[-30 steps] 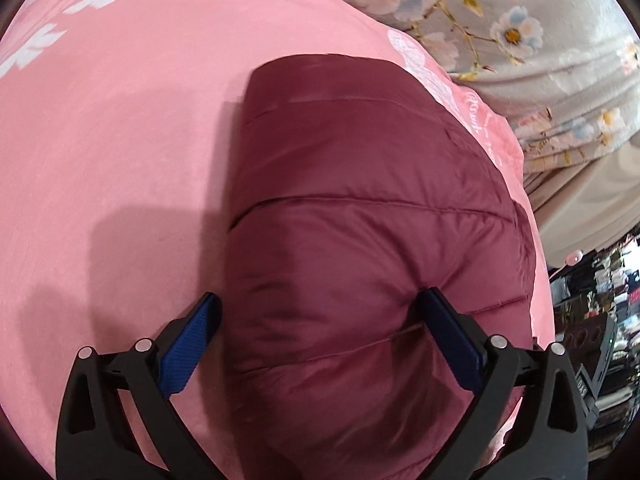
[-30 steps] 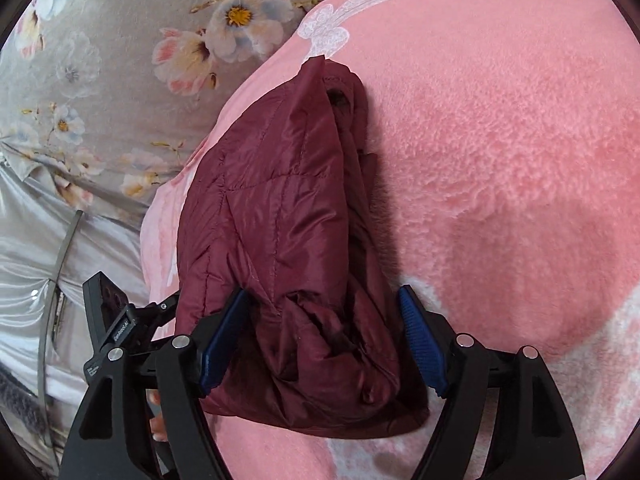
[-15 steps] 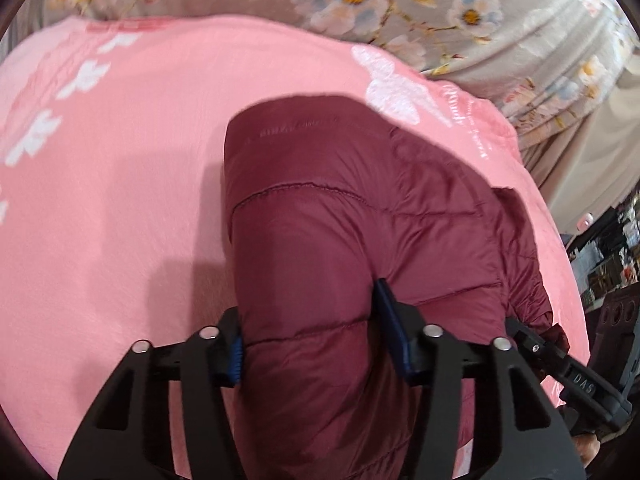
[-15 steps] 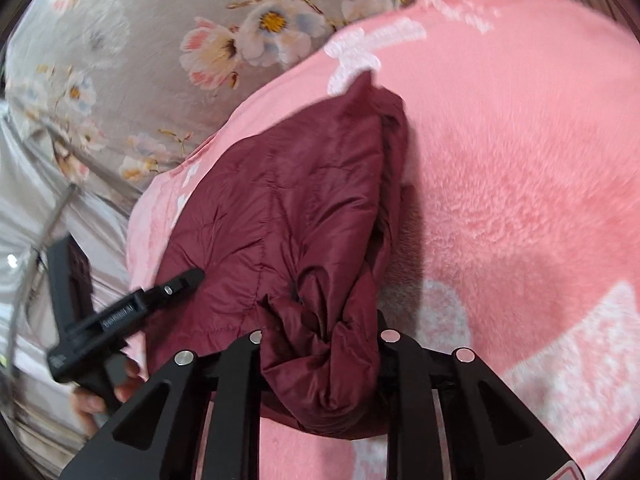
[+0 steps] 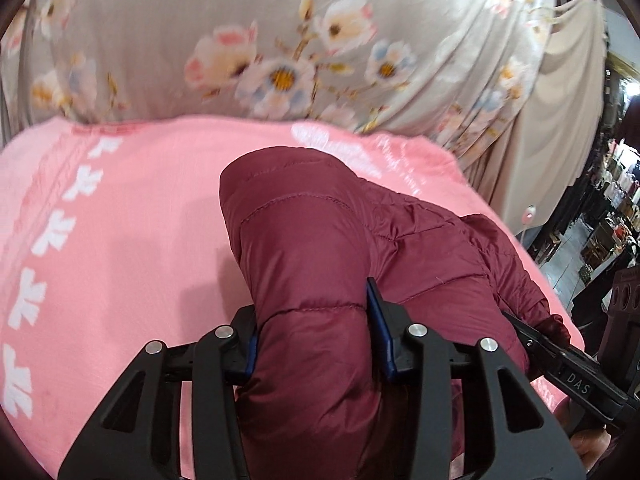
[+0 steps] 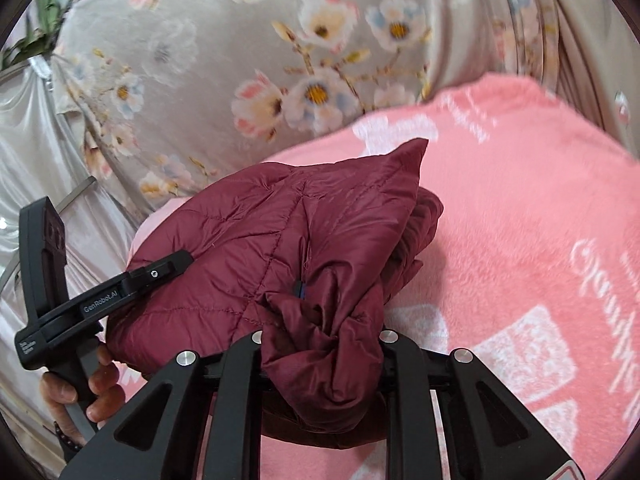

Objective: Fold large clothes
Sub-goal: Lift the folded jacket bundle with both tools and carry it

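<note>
A folded maroon puffer jacket (image 5: pixel 320 248) lies on a pink blanket (image 5: pixel 140 240) and is lifted at its near end. My left gripper (image 5: pixel 312 308) has a quilted fold between its blue pads, and its jaws are closing on it. In the right wrist view the jacket (image 6: pixel 260 248) hangs bunched from my right gripper (image 6: pixel 338 300), which is shut on a crumpled wad of fabric that hides most of the pads. The left gripper (image 6: pixel 160 272) shows there at the jacket's left edge, held by a hand (image 6: pixel 80 384).
A grey floral cloth (image 5: pixel 280 40) hangs behind the pink blanket (image 6: pixel 520 220). A beige drape (image 5: pixel 560 120) and cluttered shelves (image 5: pixel 612 200) stand at the right. Silvery fabric (image 6: pixel 24 140) hangs at the left of the right wrist view.
Both grippers went from open astride the jacket to pinching its near end. They rose with it, so the jacket's near edge is lifted and more of the floral cloth shows.
</note>
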